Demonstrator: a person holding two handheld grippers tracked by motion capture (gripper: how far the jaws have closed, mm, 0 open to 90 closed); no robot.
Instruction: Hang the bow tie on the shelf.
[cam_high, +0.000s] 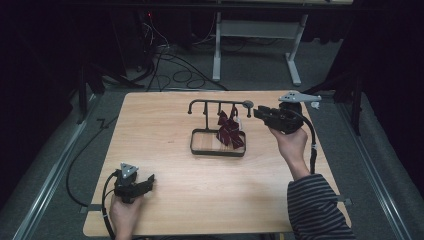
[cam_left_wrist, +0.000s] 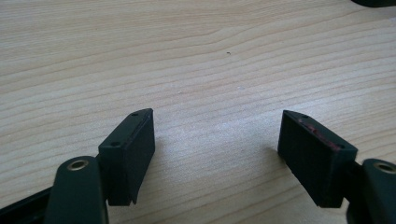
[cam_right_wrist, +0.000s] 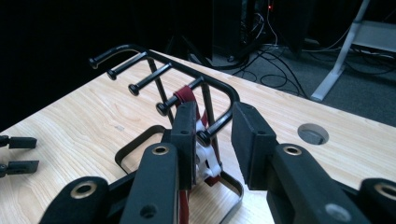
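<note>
Two hands work at the wooden table, each bearing a two-jaw gripper; the left gripper sits low at the near left corner of the table, held in the left hand whose forearm enters from the bottom edge of the high view, the tool lying roughly level and pointing toward the table's middle; in the left gripper view its jaws stand wide apart over bare wood, released, with nothing between them; the right gripper is held out at the far right side of the table, the right hand wrapped under its body, the wrist raised and the striped sleeve running back toward the near right corner; this tool points leftward at the end of the black rack, a wire stand with a flat oblong base and a top bar carrying a row of short pegs; a dark red striped bow tie hangs from that bar near its right end, drooping over the base, with a white clasp visible beside it in the right gripper view; in that view the right jaws are partly spread, unclenched, straddling the end peg of the rack; the left-hand pad lies just beside the red band and the clasp, though whether it touches them cannot be told; the other pad stands apart from the peg
</note>
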